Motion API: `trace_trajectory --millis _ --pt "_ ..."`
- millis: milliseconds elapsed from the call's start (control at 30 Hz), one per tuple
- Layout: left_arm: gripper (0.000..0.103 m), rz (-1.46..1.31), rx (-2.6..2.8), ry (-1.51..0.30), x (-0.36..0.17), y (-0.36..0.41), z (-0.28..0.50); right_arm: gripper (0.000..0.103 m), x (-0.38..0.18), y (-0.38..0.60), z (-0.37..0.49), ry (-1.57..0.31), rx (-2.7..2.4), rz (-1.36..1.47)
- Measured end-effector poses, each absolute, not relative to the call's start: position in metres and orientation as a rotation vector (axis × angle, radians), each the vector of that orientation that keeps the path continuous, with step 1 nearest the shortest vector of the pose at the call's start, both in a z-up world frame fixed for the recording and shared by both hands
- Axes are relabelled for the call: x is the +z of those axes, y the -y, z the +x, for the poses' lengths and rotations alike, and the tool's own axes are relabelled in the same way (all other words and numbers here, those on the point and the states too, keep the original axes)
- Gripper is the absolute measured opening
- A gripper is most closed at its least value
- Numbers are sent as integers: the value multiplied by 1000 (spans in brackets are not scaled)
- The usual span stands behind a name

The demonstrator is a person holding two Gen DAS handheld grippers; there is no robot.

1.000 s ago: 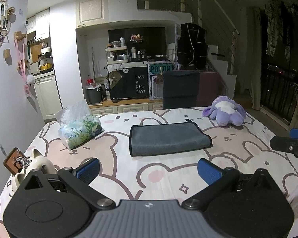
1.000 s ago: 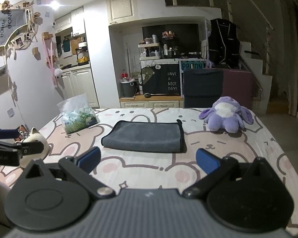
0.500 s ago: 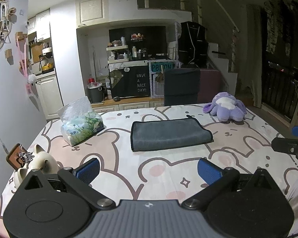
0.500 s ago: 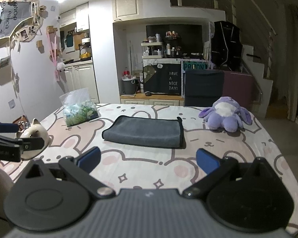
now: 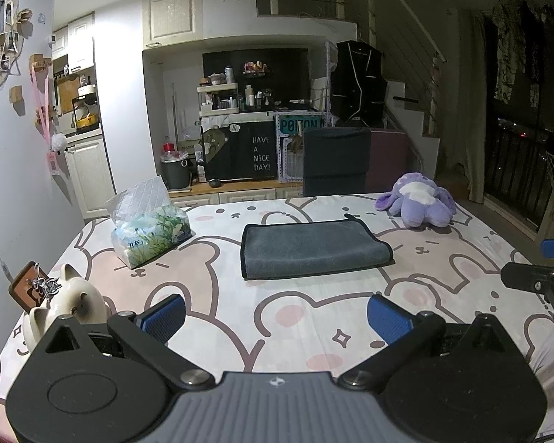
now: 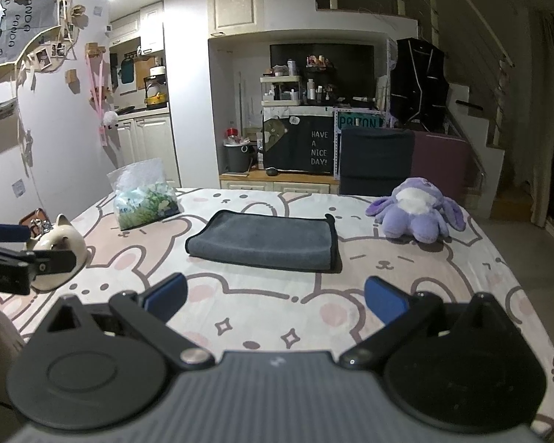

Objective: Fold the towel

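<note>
towel: one, grey, mid-table on the cloth, lying flat and already doubled with a rounded fold on one long side; it looks finished or close to it.
left gripper: jaws wide, holding nothing, hanging over the near edge, well apart from the towel; judged to be clear of it because no grasp is under way.
right gripper: likewise wide and empty, short of the towel.
plush: one, purple, far right, out of the way.
tissue pack: one, far left.
cat figure: one, near left edge.
</note>
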State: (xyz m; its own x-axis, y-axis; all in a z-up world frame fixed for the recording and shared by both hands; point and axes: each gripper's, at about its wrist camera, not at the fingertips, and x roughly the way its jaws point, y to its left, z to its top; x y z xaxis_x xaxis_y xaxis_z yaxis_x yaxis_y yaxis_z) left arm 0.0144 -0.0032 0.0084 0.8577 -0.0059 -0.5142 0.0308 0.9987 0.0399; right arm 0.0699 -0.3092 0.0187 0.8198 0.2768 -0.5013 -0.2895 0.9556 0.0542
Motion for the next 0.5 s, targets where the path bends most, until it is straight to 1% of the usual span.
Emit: trace_trajectory --millis 500 --pt "103 49 -19 -540 8 3 14 103 17 308 70 -534 305 -25"
